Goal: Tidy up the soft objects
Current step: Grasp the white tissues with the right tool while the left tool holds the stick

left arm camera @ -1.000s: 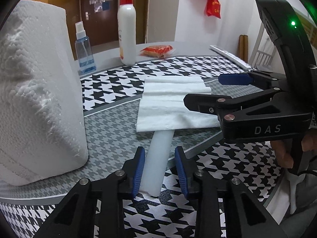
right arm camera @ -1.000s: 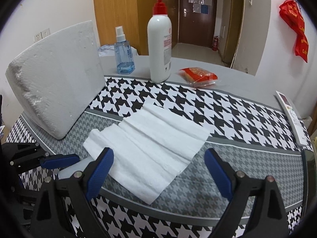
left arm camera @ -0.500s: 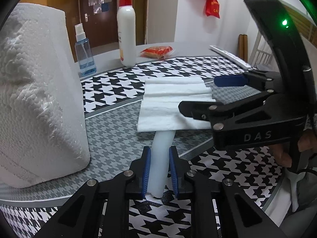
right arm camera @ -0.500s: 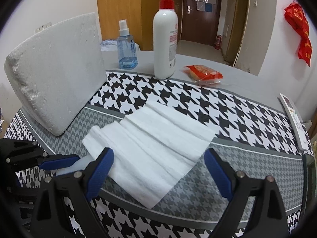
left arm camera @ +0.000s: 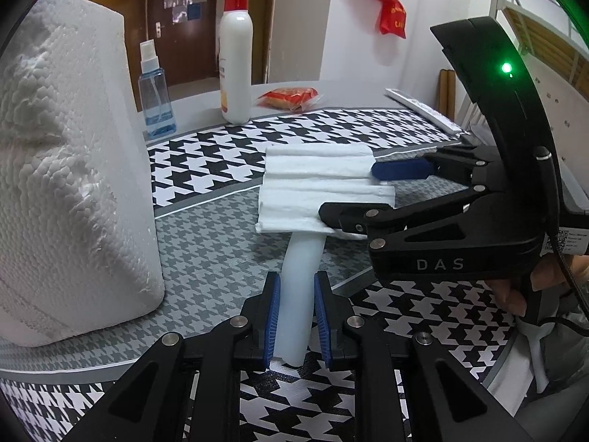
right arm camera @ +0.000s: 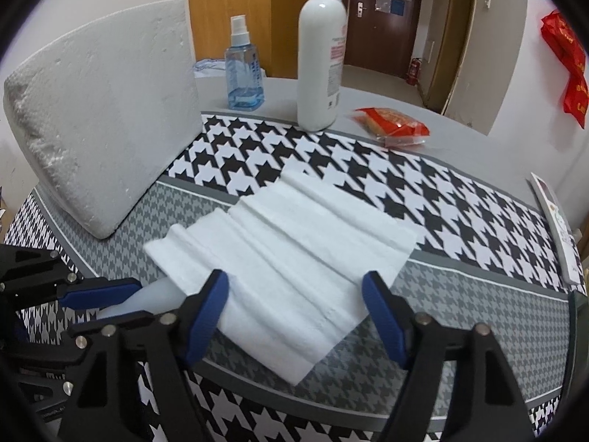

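Left gripper [left arm camera: 297, 322]: blue pads pressed against both sides of a pale translucent tube [left arm camera: 300, 294], near its close end; reads as a pinch. Tube lies along the houndstooth table cover [left arm camera: 206, 250], far end tucked under the near edge of the folded white towel [left arm camera: 313, 191]. Judgement: tube serves as a core or roller for the towel, held at the free end so the cloth can be wrapped or kept steady. Right gripper [right arm camera: 294, 316]: jaws spread wide, nothing between them, hovering low over the towel's near part; in the left view it sits just beside and above the towel's right edge. Likely positioned to take the cloth edge while the left keeps the tube fixed; not yet closed. Towel lies flat w/ several lengthwise pleats, centre of table, straddling the grey and b/w bands. Large paper roll pack [left arm camera: 70, 169] stands at left, apart from the towel. At the back: blue spray bottle [right arm camera: 244, 77], white pump bottle w/ red top [right arm camera: 322, 59], orange snack packet [right arm camera: 392, 125]; remote-like item [right arm camera: 556, 232] at the right edge. Writing: "DAS" legible on right gripper body. Pump bottle carries red printed text, too small to read. QR-type label on right gripper, unreadable. Green LED lit on same unit.
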`<state>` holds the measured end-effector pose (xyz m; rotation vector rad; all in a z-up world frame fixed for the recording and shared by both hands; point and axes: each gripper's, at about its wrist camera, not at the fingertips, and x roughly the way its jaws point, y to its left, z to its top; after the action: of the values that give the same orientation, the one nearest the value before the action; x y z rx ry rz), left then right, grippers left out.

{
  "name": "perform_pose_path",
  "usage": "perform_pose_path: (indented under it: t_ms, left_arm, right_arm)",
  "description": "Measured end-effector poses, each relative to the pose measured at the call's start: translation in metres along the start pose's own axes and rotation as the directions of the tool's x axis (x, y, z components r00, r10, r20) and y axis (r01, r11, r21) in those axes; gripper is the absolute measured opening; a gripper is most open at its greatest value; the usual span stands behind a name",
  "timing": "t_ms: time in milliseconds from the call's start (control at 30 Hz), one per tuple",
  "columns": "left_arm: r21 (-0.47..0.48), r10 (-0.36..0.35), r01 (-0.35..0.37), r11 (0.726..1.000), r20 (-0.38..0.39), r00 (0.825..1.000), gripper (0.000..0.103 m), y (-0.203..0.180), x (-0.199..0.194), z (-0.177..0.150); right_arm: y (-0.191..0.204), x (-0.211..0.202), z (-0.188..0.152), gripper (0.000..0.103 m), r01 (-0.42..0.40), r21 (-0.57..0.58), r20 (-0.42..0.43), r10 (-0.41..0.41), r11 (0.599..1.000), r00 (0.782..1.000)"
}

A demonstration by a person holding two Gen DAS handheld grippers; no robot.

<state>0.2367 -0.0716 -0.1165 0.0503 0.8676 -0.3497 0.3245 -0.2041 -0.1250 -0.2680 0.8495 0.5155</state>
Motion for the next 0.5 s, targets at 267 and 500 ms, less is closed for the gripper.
perform_pose_path:
  t_ms: [267, 500]
  left_arm:
    - [-0.002, -0.002, 0.002, 1.0, -0.002, 1.0, 0.02, 0.0004, 0.0004, 0.0]
    - [-0.008, -0.004, 0.004, 1.0, -0.004, 1.0, 0.02, 0.0013, 0.0015, -0.0001]
  right_arm:
    - [-0.0034, 0.0011, 0.0008, 0.054, -0.066, 0.03, -0.013, 0.066, 0.997, 0.998]
    - [0.0, -0.0022, -0.0007, 0.016, -0.104, 0.028, -0.017, 0.104, 0.994, 0.994]
